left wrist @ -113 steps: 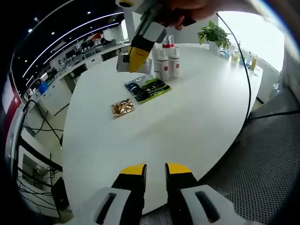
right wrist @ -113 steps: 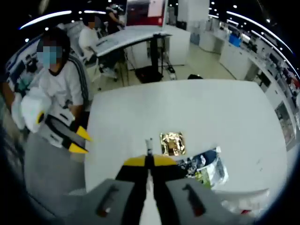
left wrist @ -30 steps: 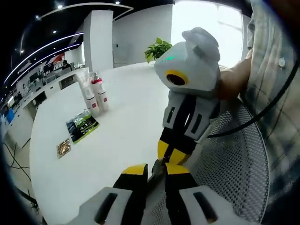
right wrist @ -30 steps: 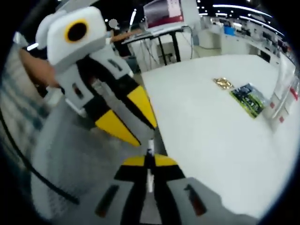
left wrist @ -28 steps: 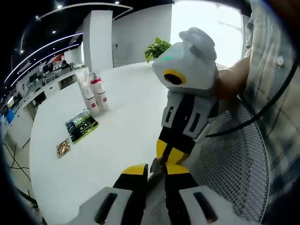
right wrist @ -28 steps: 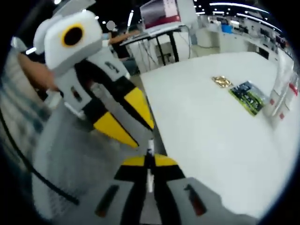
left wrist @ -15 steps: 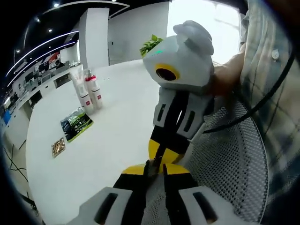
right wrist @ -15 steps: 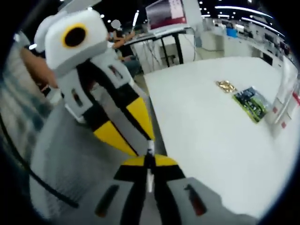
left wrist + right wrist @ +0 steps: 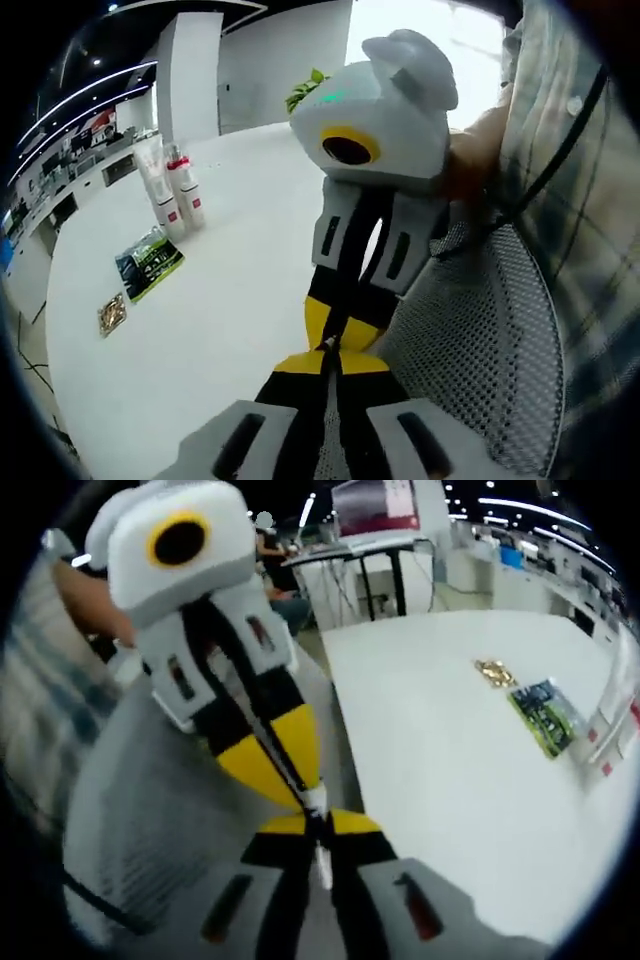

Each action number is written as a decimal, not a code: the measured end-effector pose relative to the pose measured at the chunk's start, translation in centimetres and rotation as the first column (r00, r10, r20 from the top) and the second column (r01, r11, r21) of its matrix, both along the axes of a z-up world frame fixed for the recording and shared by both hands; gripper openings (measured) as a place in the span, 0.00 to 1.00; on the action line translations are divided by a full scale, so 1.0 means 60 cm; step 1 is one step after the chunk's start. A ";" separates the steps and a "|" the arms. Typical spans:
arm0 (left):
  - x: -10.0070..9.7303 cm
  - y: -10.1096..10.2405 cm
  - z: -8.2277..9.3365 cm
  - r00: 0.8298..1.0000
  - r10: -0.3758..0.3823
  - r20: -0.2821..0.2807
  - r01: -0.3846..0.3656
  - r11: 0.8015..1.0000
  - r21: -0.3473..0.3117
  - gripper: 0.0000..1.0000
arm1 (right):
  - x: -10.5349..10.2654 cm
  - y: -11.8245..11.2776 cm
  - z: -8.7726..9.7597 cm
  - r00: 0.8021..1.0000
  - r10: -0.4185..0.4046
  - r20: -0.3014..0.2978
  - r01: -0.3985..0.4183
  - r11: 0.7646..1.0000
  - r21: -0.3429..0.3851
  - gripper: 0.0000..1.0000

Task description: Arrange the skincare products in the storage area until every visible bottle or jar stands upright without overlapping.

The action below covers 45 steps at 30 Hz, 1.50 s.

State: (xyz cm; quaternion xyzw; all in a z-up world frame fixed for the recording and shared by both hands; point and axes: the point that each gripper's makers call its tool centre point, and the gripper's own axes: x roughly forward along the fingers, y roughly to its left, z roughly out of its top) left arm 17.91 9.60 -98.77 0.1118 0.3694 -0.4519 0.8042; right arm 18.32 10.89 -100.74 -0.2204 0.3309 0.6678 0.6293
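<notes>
Both grippers, left and right, meet tip to tip with jaws closed on nothing, well apart from the upright bottles; a careless reach back could topple them.

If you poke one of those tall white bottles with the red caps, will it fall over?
Probably, yes. The white bottles are tall and narrow, standing upright on a smooth white table, so a poke near the top would likely tip one. They stand close together, so one falling might knock its neighbour. Pushed low down, it might slide instead.
</notes>
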 end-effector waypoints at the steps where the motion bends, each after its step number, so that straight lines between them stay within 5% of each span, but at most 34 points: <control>1: 0.002 0.000 0.002 1.000 0.003 -0.001 -0.003 1.000 -0.005 0.01 | -0.001 0.002 0.002 1.000 0.005 0.010 -0.005 1.000 0.006 0.04; 8: 0.002 0.001 0.008 0.999 0.021 -0.047 -0.024 0.999 -0.045 0.00 | -0.002 0.001 0.007 1.000 0.011 0.022 -0.012 0.999 0.030 0.06; 16: 0.006 0.006 0.022 0.995 0.056 -0.083 -0.063 0.994 -0.087 0.00 | -0.001 0.007 0.015 1.000 -0.010 0.009 0.009 0.998 0.063 0.18; 20: 0.014 0.010 0.041 0.989 0.090 -0.117 -0.108 0.981 -0.161 0.00 | 0.003 0.009 0.018 0.987 -0.101 -0.127 0.114 0.989 0.095 0.24; 24: 0.022 0.015 0.054 0.985 0.107 -0.137 -0.134 0.968 -0.211 0.00 | 0.023 0.004 0.017 0.947 -0.211 -0.243 0.242 0.965 0.106 0.34; 27: 0.024 0.013 0.068 0.981 0.113 -0.161 -0.152 0.954 -0.259 0.00 | 0.031 0.001 0.017 0.896 -0.275 -0.348 0.328 0.939 0.103 0.40; 32: 0.035 0.028 0.077 0.963 0.179 -0.200 -0.234 0.923 -0.304 0.00 | 0.028 0.007 0.037 0.822 -0.274 -0.500 0.395 0.906 0.152 0.40; 36: 0.037 0.045 0.072 0.945 0.207 -0.252 -0.280 0.912 -0.301 0.00 | 0.041 0.009 0.060 0.780 -0.275 -0.563 0.453 0.868 0.203 0.37; 41: 0.057 0.057 0.083 0.894 0.279 -0.352 -0.406 0.836 -0.370 0.00 | 0.070 -0.001 0.079 0.714 -0.313 -0.626 0.551 0.803 0.227 0.22; 43: 0.057 0.055 0.084 0.892 0.265 -0.367 -0.403 0.834 -0.377 0.00 | 0.079 -0.006 0.084 0.714 -0.319 -0.623 0.567 0.786 0.246 0.18; 45: 0.055 0.054 0.076 0.881 0.270 -0.389 -0.415 0.837 -0.357 0.00 | 0.084 -0.007 0.089 0.693 -0.330 -0.641 0.591 0.770 0.242 0.16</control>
